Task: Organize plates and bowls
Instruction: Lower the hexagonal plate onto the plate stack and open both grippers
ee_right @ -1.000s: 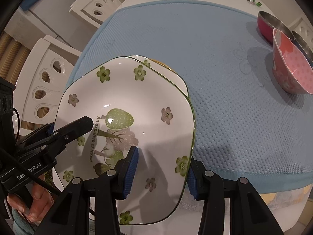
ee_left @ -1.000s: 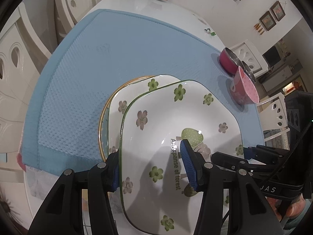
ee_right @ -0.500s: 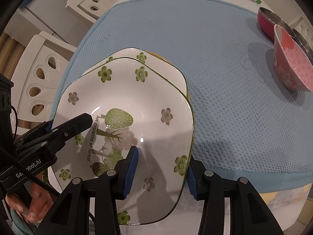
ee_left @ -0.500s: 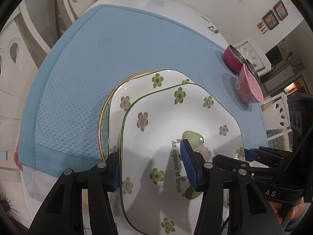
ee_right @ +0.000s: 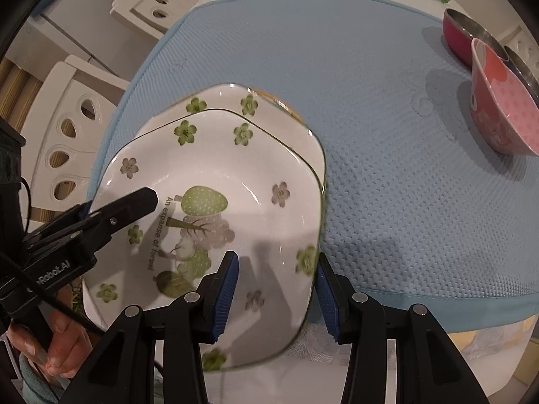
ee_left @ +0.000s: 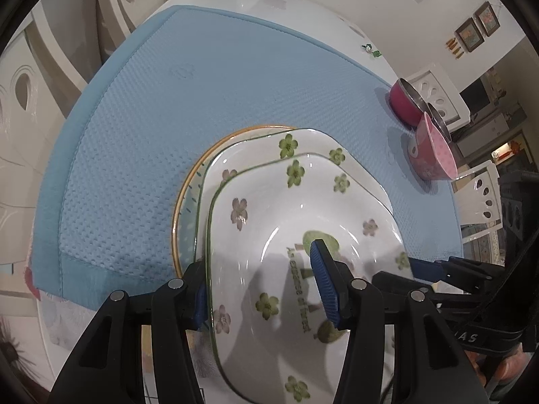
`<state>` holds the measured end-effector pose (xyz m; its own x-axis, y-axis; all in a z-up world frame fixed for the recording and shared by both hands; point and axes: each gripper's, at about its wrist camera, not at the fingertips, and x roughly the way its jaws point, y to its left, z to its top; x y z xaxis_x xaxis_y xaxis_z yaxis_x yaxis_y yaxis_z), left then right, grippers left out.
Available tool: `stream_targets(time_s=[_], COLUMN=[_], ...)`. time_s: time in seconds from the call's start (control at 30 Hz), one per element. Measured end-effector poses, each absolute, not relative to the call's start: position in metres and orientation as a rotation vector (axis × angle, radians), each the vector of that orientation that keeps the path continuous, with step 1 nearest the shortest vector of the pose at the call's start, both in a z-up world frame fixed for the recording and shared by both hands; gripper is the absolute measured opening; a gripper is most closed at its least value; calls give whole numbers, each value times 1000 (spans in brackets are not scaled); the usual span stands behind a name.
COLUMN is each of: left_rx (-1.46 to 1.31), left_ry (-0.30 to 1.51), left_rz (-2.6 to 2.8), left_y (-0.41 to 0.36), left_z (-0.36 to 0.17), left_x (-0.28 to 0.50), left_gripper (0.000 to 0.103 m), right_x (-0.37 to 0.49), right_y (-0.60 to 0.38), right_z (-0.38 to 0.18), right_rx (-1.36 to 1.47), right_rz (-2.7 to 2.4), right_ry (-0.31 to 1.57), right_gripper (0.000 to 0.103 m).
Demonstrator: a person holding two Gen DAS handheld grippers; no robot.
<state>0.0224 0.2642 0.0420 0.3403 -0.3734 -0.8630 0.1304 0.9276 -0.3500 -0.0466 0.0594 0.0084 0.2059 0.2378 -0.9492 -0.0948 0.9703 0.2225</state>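
Left gripper (ee_left: 262,289) is clamped on the near-left rim of the top plate (ee_left: 279,235), one blue pad under the edge, the other pressed down inside the dish. Right gripper (ee_right: 276,289) has the opposite rim, pads biting either side of the edge at the near-right corner. So that's two grips on one plate, both firm, both tongs angled steeply down.

The top plate is white, squarish with rounded corners, green and mauve flowers round the border, a little tree scene and lettering in the well. It sits over a second plate (ee_left: 256,141) of the same pattern, offset toward the camera, so the lower one's far edge peeks out. Whether the top plate rests on it or hangs just clear, I can't tell. Below both, a round plate (ee_left: 183,198) with a gold rim shows at the left of the stack.

All of it sits at the near edge of a blue mat (ee_left: 202,87) on a white table (ee_left: 256,3).

Far right on the mat, well apart from the plates: a pink bowl (ee_right: 502,114) with dots, tilted, leaning against a red bowl (ee_right: 461,33) with a steel lining.

In the right wrist view, a hand (ee_right: 57,343) grips the left tool's handle. White chairs (ee_right: 70,134) flank the table.
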Motion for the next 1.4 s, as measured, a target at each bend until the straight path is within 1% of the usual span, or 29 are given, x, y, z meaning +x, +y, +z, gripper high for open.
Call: stream_targets(time_s=[0.2, 0.37, 0.47, 0.77, 0.9, 1.03, 1.07, 1.1, 1.2, 1.4], left_rx=[-248, -206, -233, -229, -205, -204, -203, -204, -215, -229], left_ry=[1172, 1109, 1093, 1140, 1175, 1175, 1175, 1177, 1184, 1194], left_rz=[-333, -250, -236, -270, -267, -261, -258, -254, -255, -256], left_y=[275, 293, 308, 297, 292, 294, 295, 297, 301, 303], left_z=[50, 65, 70, 54, 44, 44, 43, 43, 40, 36], left_x=[27, 30, 35, 40, 39, 38, 37, 37, 35, 32], left_gripper=[48, 49, 50, 50, 50, 50, 50, 50, 50, 50], right_x=[-48, -50, -49, -42, -35, -33, -32, -31, -31, -25], right_y=[57, 49, 42, 38, 51, 64, 68, 73, 81, 88], right_z=[23, 26, 25, 12, 2, 3, 4, 4, 5, 6], right_rx=[99, 112, 133, 198, 166, 152, 144, 119, 73, 93], right_rz=[232, 215, 186, 129, 134, 154, 157, 143, 115, 91], right_ry=[1304, 1299, 1295, 1339, 1381, 1383, 1382, 1383, 1379, 1371], right_gripper=[44, 44, 44, 44, 44, 44, 47, 48, 50, 53])
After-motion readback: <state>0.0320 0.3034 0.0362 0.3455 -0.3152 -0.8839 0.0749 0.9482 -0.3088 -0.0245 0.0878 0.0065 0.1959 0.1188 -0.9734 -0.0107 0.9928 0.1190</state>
